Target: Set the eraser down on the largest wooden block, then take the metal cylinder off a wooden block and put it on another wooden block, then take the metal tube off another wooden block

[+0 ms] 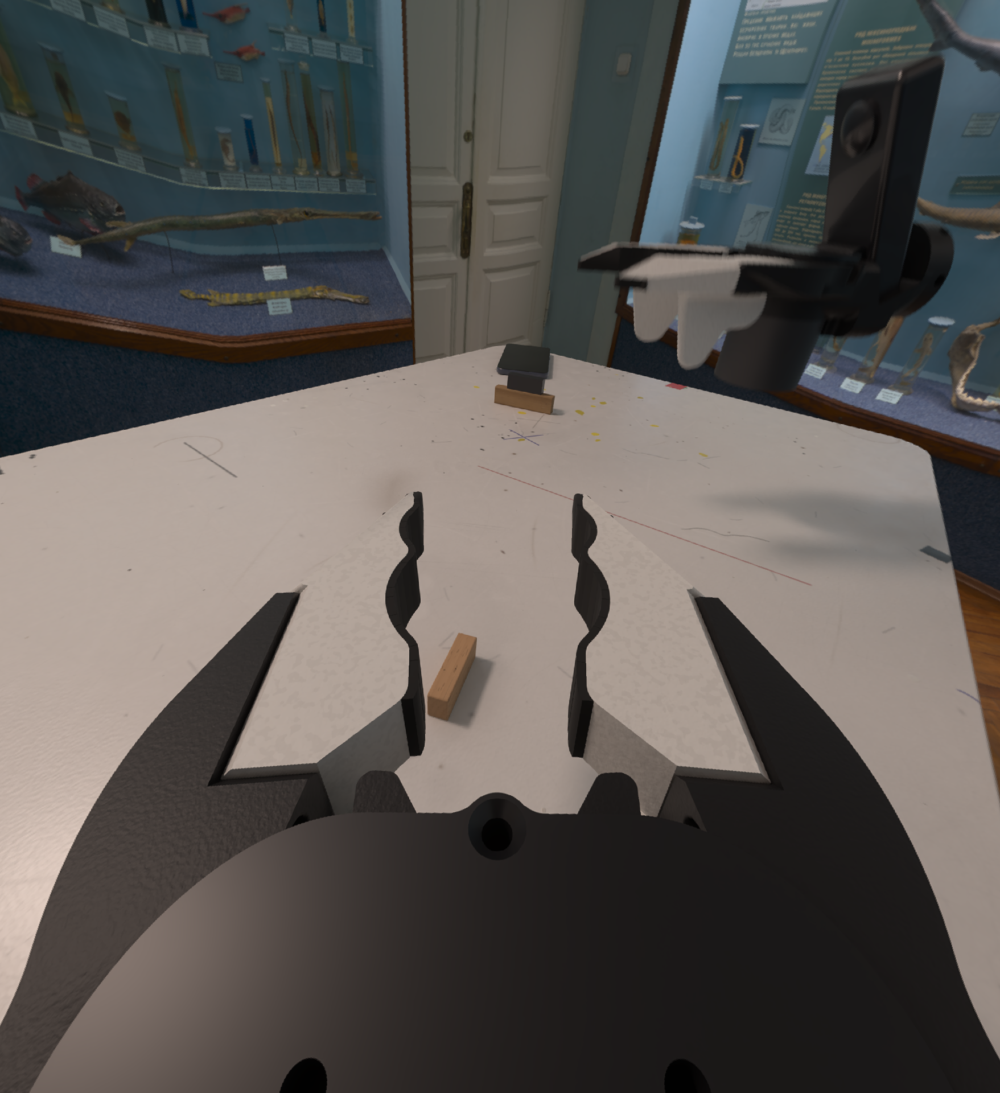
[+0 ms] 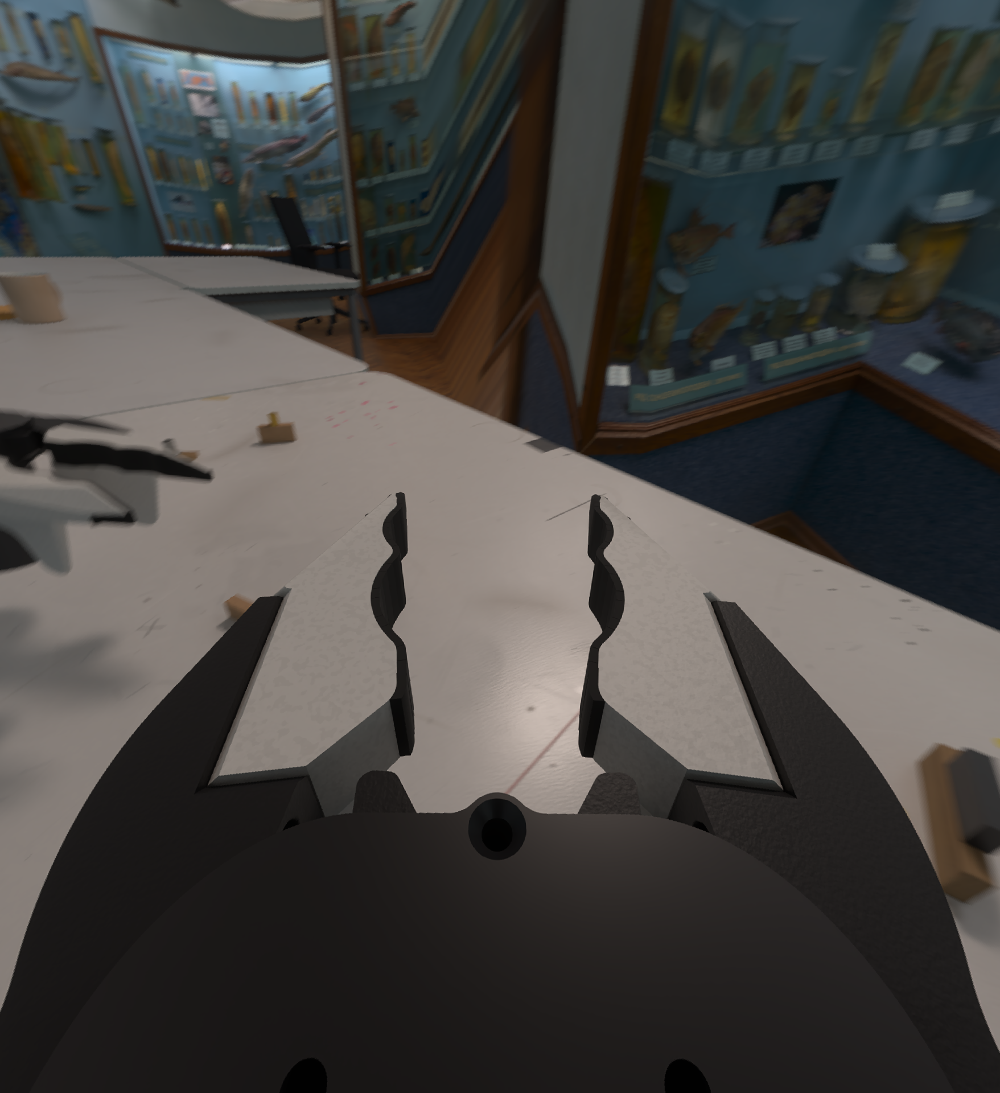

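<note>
Left wrist view: left gripper [image 1: 497, 503] hangs wide and empty above the bench [image 1: 131, 591]; a small wooden block [image 1: 452, 676] lies between its fingers, on the bench. Far behind that block, the dark eraser [image 1: 524, 366] sits on the largest wooden block [image 1: 524, 400].

Right wrist view: right gripper [image 2: 497, 503] also wide, holding nothing. The eraser lies low, right of it. Metal cylinder: cannot tell where. Next approach should prob. come slow, w/ fingers straddling it.

Two wrist views above shared table [image 1: 131, 591], facing crosswise
</note>
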Robot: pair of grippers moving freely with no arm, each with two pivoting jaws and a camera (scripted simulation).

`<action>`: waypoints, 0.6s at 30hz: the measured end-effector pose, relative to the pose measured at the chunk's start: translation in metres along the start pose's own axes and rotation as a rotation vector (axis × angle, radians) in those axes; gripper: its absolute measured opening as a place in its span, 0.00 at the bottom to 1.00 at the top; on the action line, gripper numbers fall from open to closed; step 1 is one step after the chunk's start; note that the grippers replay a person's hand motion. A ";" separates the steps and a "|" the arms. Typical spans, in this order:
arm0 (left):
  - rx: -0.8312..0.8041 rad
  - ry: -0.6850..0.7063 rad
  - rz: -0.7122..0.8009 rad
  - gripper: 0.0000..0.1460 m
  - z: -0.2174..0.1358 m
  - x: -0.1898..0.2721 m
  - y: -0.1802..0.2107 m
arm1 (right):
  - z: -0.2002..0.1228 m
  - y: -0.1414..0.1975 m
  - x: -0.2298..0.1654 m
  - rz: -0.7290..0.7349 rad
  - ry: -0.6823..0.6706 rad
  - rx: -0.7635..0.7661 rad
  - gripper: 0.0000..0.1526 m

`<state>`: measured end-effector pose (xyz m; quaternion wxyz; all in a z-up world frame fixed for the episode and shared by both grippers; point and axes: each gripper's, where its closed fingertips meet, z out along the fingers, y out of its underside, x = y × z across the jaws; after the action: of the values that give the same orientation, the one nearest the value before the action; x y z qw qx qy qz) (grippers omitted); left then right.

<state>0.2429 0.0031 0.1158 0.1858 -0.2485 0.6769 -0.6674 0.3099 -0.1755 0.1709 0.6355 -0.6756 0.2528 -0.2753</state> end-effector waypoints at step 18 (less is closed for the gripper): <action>-0.717 -0.510 -0.078 0.35 -0.148 -0.246 0.006 | 0.006 0.063 -0.034 0.079 -0.072 -0.039 0.23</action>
<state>0.3542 0.2668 0.0959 0.2236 -0.4795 0.7883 -0.3141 0.2903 -0.1518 0.1060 0.6411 -0.6870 0.2615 -0.2206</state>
